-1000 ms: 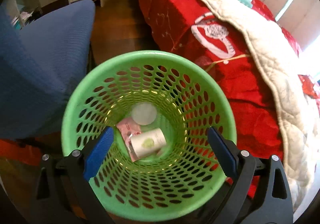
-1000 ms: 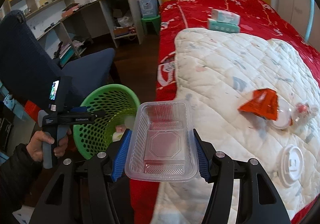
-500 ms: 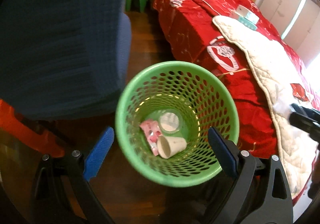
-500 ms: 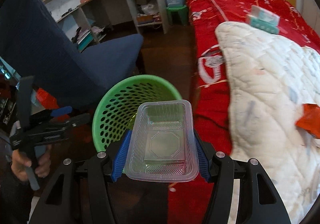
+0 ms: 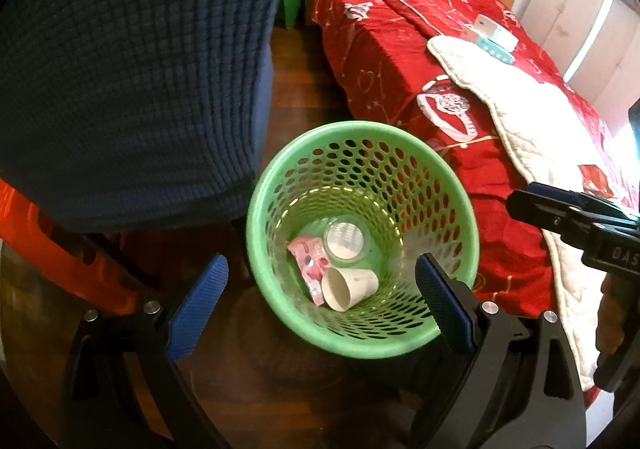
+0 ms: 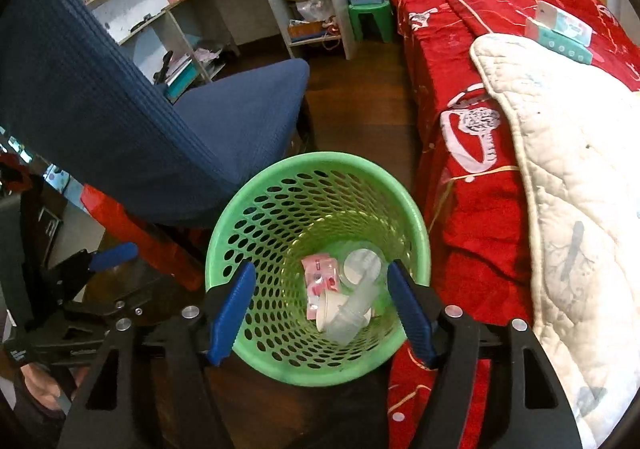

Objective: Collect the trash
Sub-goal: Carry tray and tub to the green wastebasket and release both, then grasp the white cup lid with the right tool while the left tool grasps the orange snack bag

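A: Your right gripper (image 6: 322, 309) hangs directly over the round green perforated plastic basket (image 6: 256, 205), jaws spread wide with nothing between the 2 blue ribbed pads (image 6: 232, 313). That placement makes sense for dropping trash straight down the mouth.

B: And the trash itself?

A: At the bottom of the basket. You can see a clear, thin-walled plastic tray (image 6: 352, 315) lying tilted among the rest, partly over a white paper cup (image 5: 348, 287) on its side. Beside them sit a crumpled pink foil wrapper (image 5: 310, 261) and a round translucent plastic lid (image 5: 344, 240).

B: What about your other hand?

A: Your left gripper (image 5: 320, 305) is also spread and empty, held just above the near rim, probably only waiting. The basket stands on the dark wooden floor (image 5: 304, 401), between the blue knit-covered chair (image 6: 236, 117) and the red patterned bedspread (image 5: 384, 61), close enough to the bed for short carries.

B: More to fetch?

A: I judge so; the white quilted blanket (image 6: 580, 177) lies on the bed, but what litter sits there, these views do not show.
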`<control>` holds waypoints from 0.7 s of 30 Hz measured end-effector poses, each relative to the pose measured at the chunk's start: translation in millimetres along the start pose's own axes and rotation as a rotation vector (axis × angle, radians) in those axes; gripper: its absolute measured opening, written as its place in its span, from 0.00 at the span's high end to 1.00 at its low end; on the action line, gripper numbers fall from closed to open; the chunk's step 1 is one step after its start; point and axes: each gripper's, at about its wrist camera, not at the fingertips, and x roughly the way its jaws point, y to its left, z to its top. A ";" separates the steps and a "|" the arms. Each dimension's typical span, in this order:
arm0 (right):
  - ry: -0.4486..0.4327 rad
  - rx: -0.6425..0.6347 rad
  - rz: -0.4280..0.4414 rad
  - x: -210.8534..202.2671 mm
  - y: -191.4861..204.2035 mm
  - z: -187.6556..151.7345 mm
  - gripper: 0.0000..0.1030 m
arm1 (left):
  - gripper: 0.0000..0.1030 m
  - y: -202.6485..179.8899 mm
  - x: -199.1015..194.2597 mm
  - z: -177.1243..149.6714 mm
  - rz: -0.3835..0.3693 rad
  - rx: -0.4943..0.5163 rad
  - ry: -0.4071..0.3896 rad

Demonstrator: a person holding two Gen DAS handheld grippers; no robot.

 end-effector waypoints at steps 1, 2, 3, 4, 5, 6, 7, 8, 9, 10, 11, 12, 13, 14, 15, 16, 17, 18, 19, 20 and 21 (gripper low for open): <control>-0.004 0.001 -0.003 -2.9 -2.5 0.0 0.35 | 0.10 -3.5 0.4 0.9 -0.003 0.004 0.000; -0.012 0.006 -0.011 -9.2 -7.7 -2.2 0.35 | 0.10 -7.6 0.7 2.1 -0.007 0.011 0.000; -0.018 0.014 -0.017 -15.1 -12.2 -4.0 0.34 | 0.10 -13.0 1.1 3.5 -0.012 0.019 -0.002; -0.023 0.020 -0.021 -19.5 -16.2 -5.0 0.34 | 0.10 -17.6 1.5 4.3 -0.016 0.027 -0.003; -0.032 0.031 -0.030 -27.5 -23.9 -8.1 0.34 | 0.10 -22.4 2.2 5.3 -0.019 0.035 -0.003; -0.038 0.039 -0.039 -32.7 -29.2 -10.4 0.33 | 0.10 -29.6 3.0 6.6 -0.025 0.045 -0.002; -0.045 0.048 -0.050 -38.7 -35.3 -13.4 0.33 | 0.10 -35.2 3.7 7.2 -0.031 0.052 -0.001; -0.051 0.057 -0.061 -44.7 -41.2 -16.0 0.31 | 0.10 -40.6 4.2 8.0 -0.037 0.059 0.000; -0.059 0.070 -0.076 -52.4 -50.0 -19.6 0.31 | 0.10 -46.8 5.0 9.1 -0.043 0.067 0.001; -0.067 0.085 -0.091 -60.3 -59.2 -23.7 0.31 | 0.10 -55.2 5.4 9.8 -0.052 0.079 0.002; -0.073 0.096 -0.102 -66.0 -66.1 -26.8 0.31 | 0.10 -62.8 5.6 10.5 -0.061 0.090 0.001; -0.080 0.113 -0.117 -74.1 -75.7 -31.6 0.30 | 0.10 -68.0 5.4 10.5 -0.066 0.100 0.000; -0.087 0.128 -0.130 -81.5 -84.2 -36.0 0.30 | 0.10 -76.8 5.3 10.5 -0.073 0.113 -0.001; -0.094 0.142 -0.145 -88.2 -92.1 -39.6 0.29 | 0.10 -83.0 5.3 10.7 -0.078 0.122 0.000; -0.102 0.160 -0.163 -96.9 -102.0 -45.3 0.28 | 0.10 -92.0 5.5 11.1 -0.088 0.134 0.001; -0.109 0.176 -0.178 -104.6 -110.8 -50.7 0.27 | 0.10 -98.3 5.1 10.9 -0.095 0.143 0.002; -0.116 0.190 -0.192 -111.0 -118.4 -55.8 0.27 | 0.10 -106.0 5.0 10.9 -0.102 0.156 0.002; -0.124 0.209 -0.214 -119.7 -129.1 -61.9 0.27 | 0.10 -111.3 5.1 11.0 -0.106 0.165 0.002; -0.132 0.227 -0.235 -127.2 -138.9 -67.5 0.26 | 0.10 -120.1 5.1 11.0 -0.114 0.179 0.002; -0.138 0.243 -0.252 -134.0 -147.1 -71.3 0.25 | 0.10 -127.4 5.2 11.1 -0.121 0.190 0.002; -0.147 0.267 -0.276 -144.7 -160.0 -79.0 0.23 | 0.10 -134.8 5.5 11.1 -0.128 0.201 0.003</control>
